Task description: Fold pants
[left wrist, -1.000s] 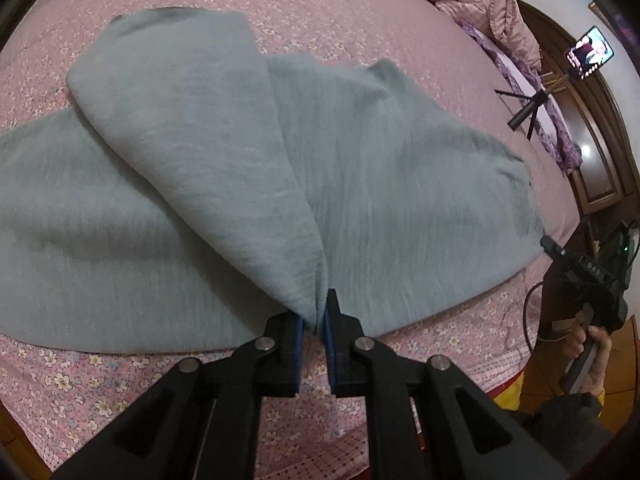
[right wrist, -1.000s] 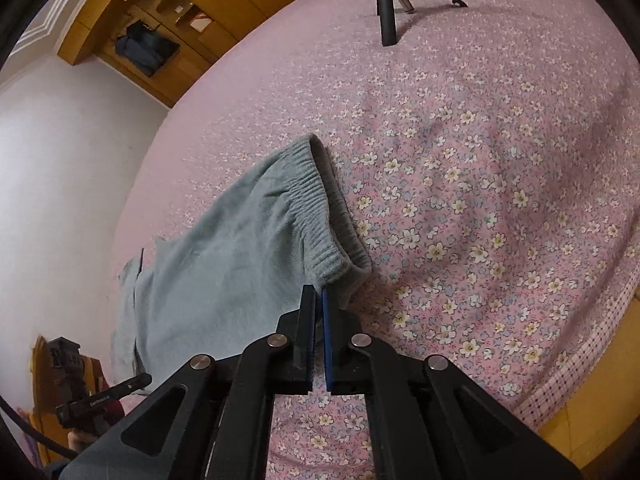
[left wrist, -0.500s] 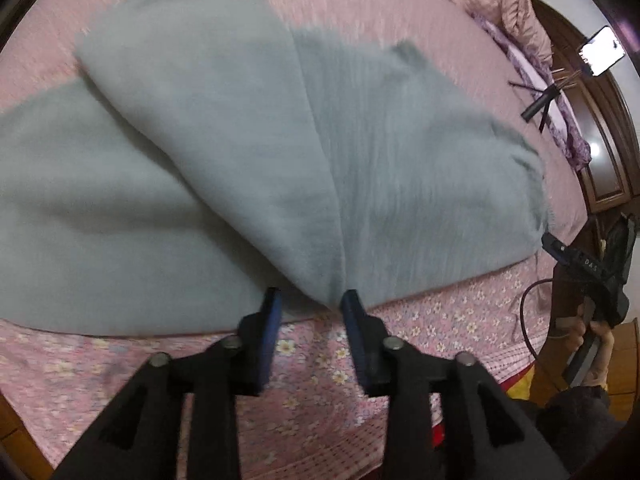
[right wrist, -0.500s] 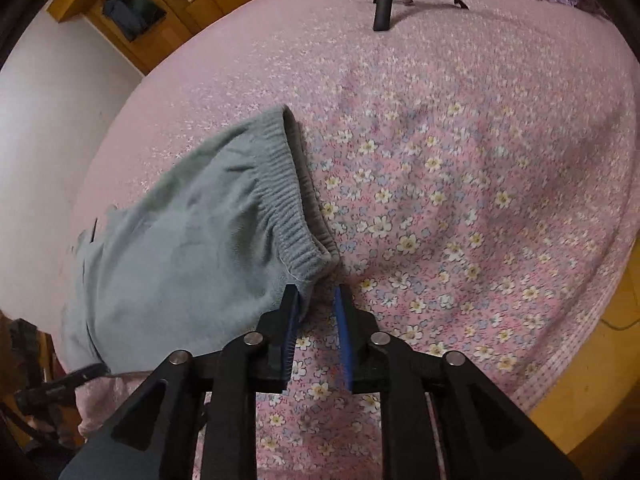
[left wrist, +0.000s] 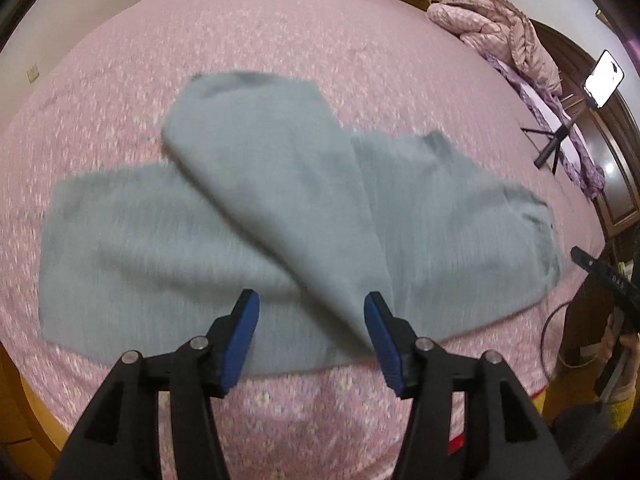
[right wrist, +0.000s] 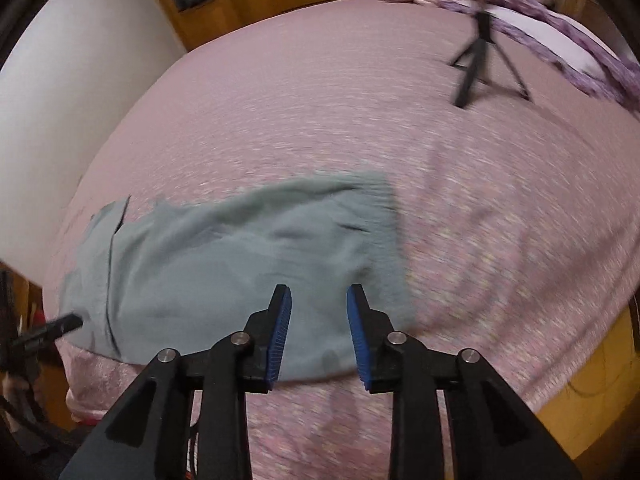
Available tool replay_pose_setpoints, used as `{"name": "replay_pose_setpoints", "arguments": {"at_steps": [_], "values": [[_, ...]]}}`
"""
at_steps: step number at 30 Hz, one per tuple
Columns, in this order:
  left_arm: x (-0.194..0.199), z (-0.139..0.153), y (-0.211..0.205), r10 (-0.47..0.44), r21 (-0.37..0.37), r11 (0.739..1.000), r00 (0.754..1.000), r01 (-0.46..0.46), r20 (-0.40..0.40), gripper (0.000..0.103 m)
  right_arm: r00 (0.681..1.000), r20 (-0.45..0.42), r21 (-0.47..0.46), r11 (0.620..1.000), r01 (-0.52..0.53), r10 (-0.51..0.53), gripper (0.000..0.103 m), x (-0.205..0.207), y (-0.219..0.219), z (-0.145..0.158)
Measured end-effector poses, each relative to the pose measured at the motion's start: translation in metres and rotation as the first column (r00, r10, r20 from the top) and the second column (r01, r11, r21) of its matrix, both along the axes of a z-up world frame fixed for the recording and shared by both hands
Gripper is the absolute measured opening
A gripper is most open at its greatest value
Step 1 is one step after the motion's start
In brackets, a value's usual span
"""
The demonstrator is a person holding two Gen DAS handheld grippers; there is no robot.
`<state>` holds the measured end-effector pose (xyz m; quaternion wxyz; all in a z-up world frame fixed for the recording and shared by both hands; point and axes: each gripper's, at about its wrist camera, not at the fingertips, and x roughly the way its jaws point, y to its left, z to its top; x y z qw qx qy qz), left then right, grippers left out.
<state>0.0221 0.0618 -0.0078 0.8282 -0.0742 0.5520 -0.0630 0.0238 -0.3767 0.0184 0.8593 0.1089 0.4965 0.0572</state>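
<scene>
Bed (left wrist: 320, 32): a broad mattress under a pink sheet with a small white floral print, its surface softly rumpled; it fills most of both views.

Pants (left wrist: 280, 208): grey-green knit, matte and slightly fuzzy, lying flat on the near part of the bed. The left wrist view shows one leg folded diagonally over the other, forming a long tapering flap whose point ends near the front edge. The right wrist view shows the pants (right wrist: 224, 264) from the other end, with the ribbed waistband at the right and a dark seam line at the left; the crossed leg is not seen from here.

Quilt (left wrist: 496, 28): a puffy pink heap at the far corner, clear only in the left view.

Tripod (right wrist: 484, 60): thin black legs standing on the bed. The left view alone shows the phone (left wrist: 604, 78), a bright rectangle, mounted on top.

Left gripper (left wrist: 310, 328): black frame, blue ribbed pads, fingers spread wide and holding nothing, the flap's point between them.

Right gripper (right wrist: 318, 328): same build, fingers apart and empty, poised over the waistband corner.
</scene>
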Motion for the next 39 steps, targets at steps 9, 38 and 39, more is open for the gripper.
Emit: {"name": "replay_pose_setpoints", "arguments": {"at_steps": [9, 38, 39], "values": [[0.047, 0.003, -0.01, 0.021, 0.014, 1.0, 1.0, -0.021, 0.014, 0.064, 0.985, -0.01, 0.028, 0.985, -0.171, 0.171, 0.03, 0.035, 0.084, -0.011], [0.165, -0.037, -0.035, 0.124, 0.25, 0.959, 0.991, -0.134, 0.053, 0.071, 0.987, 0.004, 0.083, 0.984, -0.159, 0.159, 0.032, 0.052, 0.107, -0.06], [0.167, -0.039, -0.037, 0.119, 0.266, 0.955, 0.991, -0.133, 0.069, 0.071, 0.988, 0.005, 0.096, 0.983, -0.155, 0.155, 0.032, 0.052, 0.106, -0.061]]}}
